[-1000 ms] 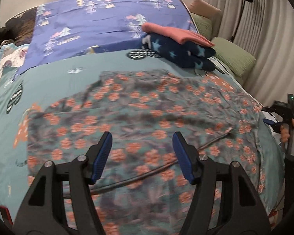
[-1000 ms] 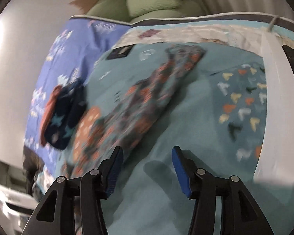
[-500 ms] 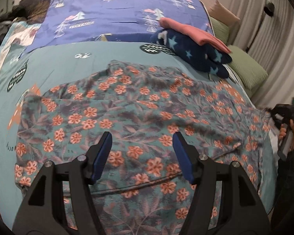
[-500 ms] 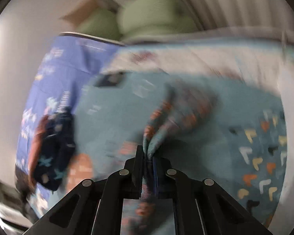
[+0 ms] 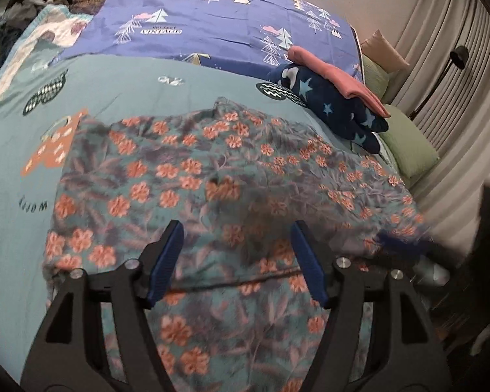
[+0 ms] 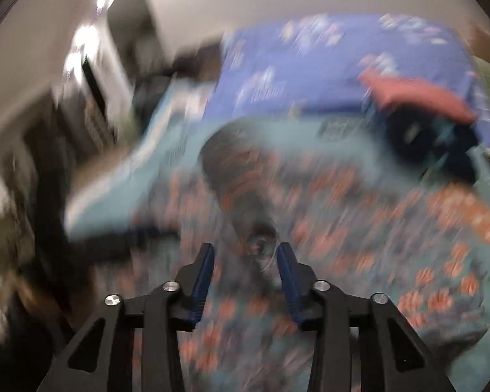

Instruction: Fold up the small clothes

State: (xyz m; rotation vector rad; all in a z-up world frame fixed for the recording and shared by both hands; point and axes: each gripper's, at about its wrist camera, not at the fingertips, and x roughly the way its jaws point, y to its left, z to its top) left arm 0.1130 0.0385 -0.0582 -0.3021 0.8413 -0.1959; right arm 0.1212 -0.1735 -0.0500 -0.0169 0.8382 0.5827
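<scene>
Fingers of the left gripper (image 5: 236, 258), black with blue pads, stand wide apart and grip nothing, hovering over the near part of a teal garment printed with orange flowers (image 5: 212, 189). That garment lies spread flat on the teal patterned bedcover (image 5: 121, 88), a dark cord crossing it just beyond the pads. Through heavy motion blur, the right gripper (image 6: 245, 266) shows its pads parted with a gap between them; a bunched fold of the floral cloth seems to rise just ahead of them, though contact cannot be told. Farther back, a navy star-print folded garment (image 5: 339, 111) lies with a folded coral-pink garment (image 5: 336, 78) on top. Beyond these stretches a purple sheet printed with trees (image 5: 219, 23), with green pillows (image 5: 408, 150) on the right.
</scene>
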